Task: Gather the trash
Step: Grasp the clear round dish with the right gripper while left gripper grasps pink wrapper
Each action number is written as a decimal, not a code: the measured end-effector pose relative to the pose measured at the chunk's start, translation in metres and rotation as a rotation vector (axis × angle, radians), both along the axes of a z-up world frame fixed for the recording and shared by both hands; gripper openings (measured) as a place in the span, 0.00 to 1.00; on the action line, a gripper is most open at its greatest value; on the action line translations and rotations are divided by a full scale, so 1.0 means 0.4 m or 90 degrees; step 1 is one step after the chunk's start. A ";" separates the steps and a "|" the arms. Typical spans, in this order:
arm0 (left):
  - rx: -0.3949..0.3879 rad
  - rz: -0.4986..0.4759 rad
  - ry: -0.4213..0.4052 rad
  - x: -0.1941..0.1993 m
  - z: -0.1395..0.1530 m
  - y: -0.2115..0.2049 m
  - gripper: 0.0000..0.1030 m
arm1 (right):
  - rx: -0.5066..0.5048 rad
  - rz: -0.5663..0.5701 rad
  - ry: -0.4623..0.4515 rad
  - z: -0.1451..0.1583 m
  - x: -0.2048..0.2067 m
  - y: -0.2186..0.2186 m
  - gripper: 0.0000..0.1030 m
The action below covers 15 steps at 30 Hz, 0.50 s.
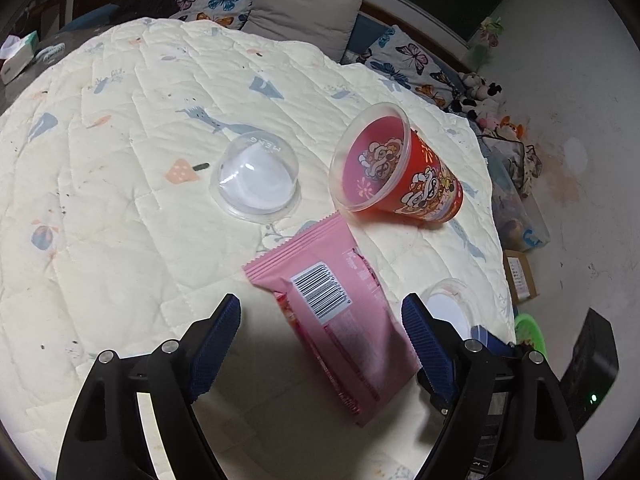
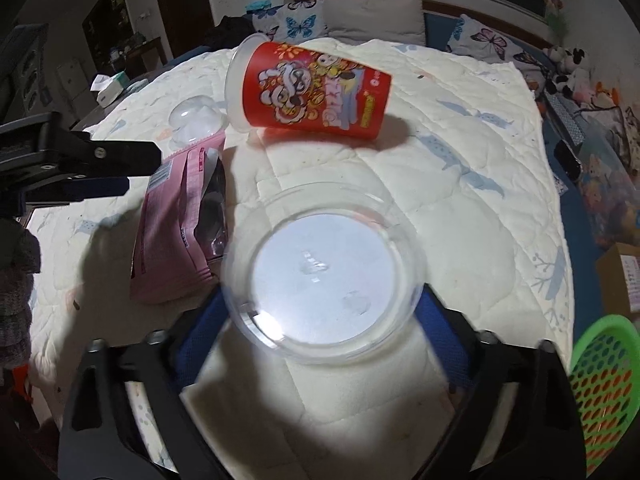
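A pink snack wrapper point(image 1: 340, 316) lies on the cream quilt point(image 1: 120, 200), between the blue pads of my open left gripper point(image 1: 320, 312), which hovers over it. It also shows in the right wrist view point(image 2: 176, 232). A red printed cup point(image 1: 400, 172) lies on its side beyond it, also in the right wrist view point(image 2: 312, 88). A clear dome lid point(image 1: 256, 178) sits left of the cup. My right gripper point(image 2: 320, 308) is shut on a second clear dome lid point(image 2: 324, 276), held above the quilt.
A green mesh basket point(image 2: 600, 392) stands at the bed's right edge, also in the left wrist view point(image 1: 530, 334). Pillows point(image 1: 304, 12) and plush toys point(image 1: 480, 96) lie at the far side. Boxes point(image 1: 520, 276) sit on the floor. A tissue box point(image 2: 108, 88) is at far left.
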<state>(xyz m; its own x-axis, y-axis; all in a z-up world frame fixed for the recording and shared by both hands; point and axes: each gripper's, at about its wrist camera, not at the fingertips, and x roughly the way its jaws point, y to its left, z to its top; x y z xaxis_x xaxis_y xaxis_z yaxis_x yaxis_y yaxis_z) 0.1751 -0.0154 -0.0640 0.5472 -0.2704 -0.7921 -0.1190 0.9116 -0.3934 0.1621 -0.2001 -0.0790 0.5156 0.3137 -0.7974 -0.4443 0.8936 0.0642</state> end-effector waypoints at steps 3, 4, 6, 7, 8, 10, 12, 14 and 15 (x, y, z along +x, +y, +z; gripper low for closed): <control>0.007 0.003 0.005 0.013 -0.006 -0.018 0.79 | 0.023 -0.016 0.006 0.008 -0.003 -0.022 0.85; 0.010 0.003 0.008 0.017 -0.008 -0.025 0.79 | 0.027 -0.023 0.003 0.014 -0.008 -0.032 0.85; 0.013 0.006 0.015 0.026 -0.014 -0.040 0.79 | 0.034 -0.031 -0.002 0.025 -0.020 -0.049 0.85; 0.016 0.008 0.017 0.029 -0.017 -0.047 0.79 | 0.037 -0.035 -0.005 0.031 -0.027 -0.059 0.85; 0.022 0.013 0.021 0.034 -0.021 -0.055 0.79 | 0.041 -0.041 -0.008 0.038 -0.035 -0.070 0.85; 0.031 0.020 0.029 0.041 -0.028 -0.067 0.79 | 0.049 -0.052 -0.014 0.049 -0.052 -0.089 0.85; 0.040 0.030 0.035 0.047 -0.036 -0.075 0.79 | 0.053 -0.057 -0.018 0.056 -0.068 -0.102 0.85; 0.054 0.037 0.036 0.049 -0.041 -0.084 0.79 | 0.054 -0.068 -0.021 0.060 -0.083 -0.119 0.85; 0.057 0.039 0.037 0.050 -0.044 -0.085 0.79 | 0.055 -0.070 -0.020 0.059 -0.087 -0.121 0.85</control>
